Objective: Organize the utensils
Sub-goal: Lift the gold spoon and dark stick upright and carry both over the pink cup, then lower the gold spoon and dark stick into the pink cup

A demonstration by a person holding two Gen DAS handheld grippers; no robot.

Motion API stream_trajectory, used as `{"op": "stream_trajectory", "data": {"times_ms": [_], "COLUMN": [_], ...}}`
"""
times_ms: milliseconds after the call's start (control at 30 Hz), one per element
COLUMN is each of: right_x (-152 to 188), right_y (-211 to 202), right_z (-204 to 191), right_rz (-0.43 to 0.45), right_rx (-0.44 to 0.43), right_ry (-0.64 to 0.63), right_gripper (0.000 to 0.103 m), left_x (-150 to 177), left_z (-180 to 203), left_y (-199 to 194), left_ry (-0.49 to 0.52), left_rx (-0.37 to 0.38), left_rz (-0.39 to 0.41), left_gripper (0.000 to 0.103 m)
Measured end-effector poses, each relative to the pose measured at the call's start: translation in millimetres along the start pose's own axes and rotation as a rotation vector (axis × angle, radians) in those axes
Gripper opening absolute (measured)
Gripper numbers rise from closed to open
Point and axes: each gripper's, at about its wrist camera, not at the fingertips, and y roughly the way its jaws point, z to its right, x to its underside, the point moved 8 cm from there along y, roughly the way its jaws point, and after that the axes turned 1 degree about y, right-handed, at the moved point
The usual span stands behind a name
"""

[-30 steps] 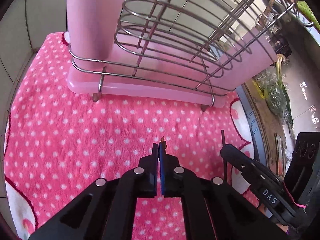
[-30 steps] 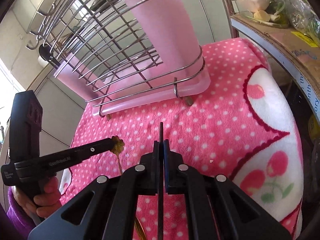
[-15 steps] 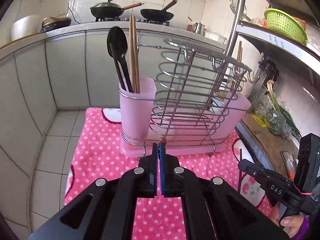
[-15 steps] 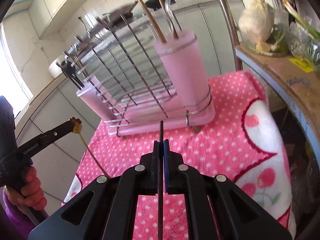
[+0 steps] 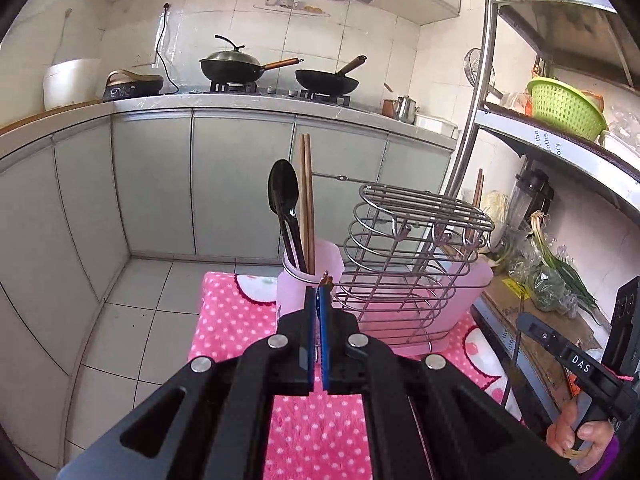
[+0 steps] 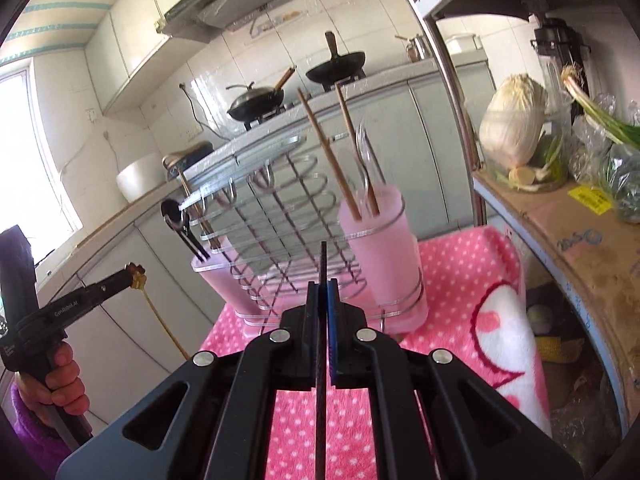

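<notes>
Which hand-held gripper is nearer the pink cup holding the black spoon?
Left. The left hand-held gripper, shut on a gold utensil, sits just before that pink cup; the right hand-held gripper, shut on a black stick, faces the rack's other cup.

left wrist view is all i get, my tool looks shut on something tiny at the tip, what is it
Observer: The left tool pinches the ornate top of a thin gold utensil; its stem hangs down below the tool.
Operator: ok and the far pink cup, i only see stick tops behind the rack
Observer: That pink cup holds two wooden chopsticks plus a pale see-through utensil; fork or spoon, I cannot tell.
</notes>
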Motion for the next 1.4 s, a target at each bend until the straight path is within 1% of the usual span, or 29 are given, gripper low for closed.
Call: {"op": "stream_trajectory", "data": {"times_ms": [167, 300, 400, 567, 700, 767, 933, 1033, 1133, 1233, 1400], "right_x": [-22, -35, -50, -77, -98, -111, -147, -163, -174, -180, -175], "right_y": [-10, -10, -9, -10, -10, -10, -13, -13, -6, 4, 28], "right_z": [1, -1, -5, -8, -10, -12, -16, -15, -12, -9, 0], "right_rz": [0.081, 0.118, 0.149, 0.21, 0.258, 0.281, 0.358, 0.408, 0.433, 0.455, 0.455], "right_rx": [0.014, 0.024, 0.031, 0.034, 0.032, 0.03, 0.042, 0.056, 0.049, 0.065, 0.092], "right_ry": [-0.007, -0.031, -0.059, -0.071, -0.069, -0.076, -0.11, -0.128, -0.133, -0.16, -0.181], "right_gripper": [0.004, 0.004, 0.004, 0.004, 0.004, 0.004, 0.004, 0.004, 0.004, 0.004, 0.004], "left_x": [-7, -12, -20, -41, -65, -82, -124, -138, -142, -135, -115], "left_z": [-6, -9, -14, -21, -23, -21, -18, -16, -15, -14, -2], "left_y": [-5, -6, -8, -12, -17, -21, -25, -20, -8, 9, 33], "left_ry": [-0.005, -0.006, -0.017, -0.034, -0.019, -0.006, 0.042, 0.089, 0.118, 0.14, 0.198], "left_rx": [-0.007, -0.013, -0.016, -0.013, -0.027, -0.043, -0.108, -0.159, -0.188, -0.211, -0.203], "left_rz": [0.017, 0.025, 0.035, 0.059, 0.101, 0.132, 0.229, 0.275, 0.29, 0.276, 0.259], "left_gripper": [0.001, 0.001, 0.001, 0.001, 0.001, 0.001, 0.001, 0.001, 0.001, 0.001, 0.001]}}
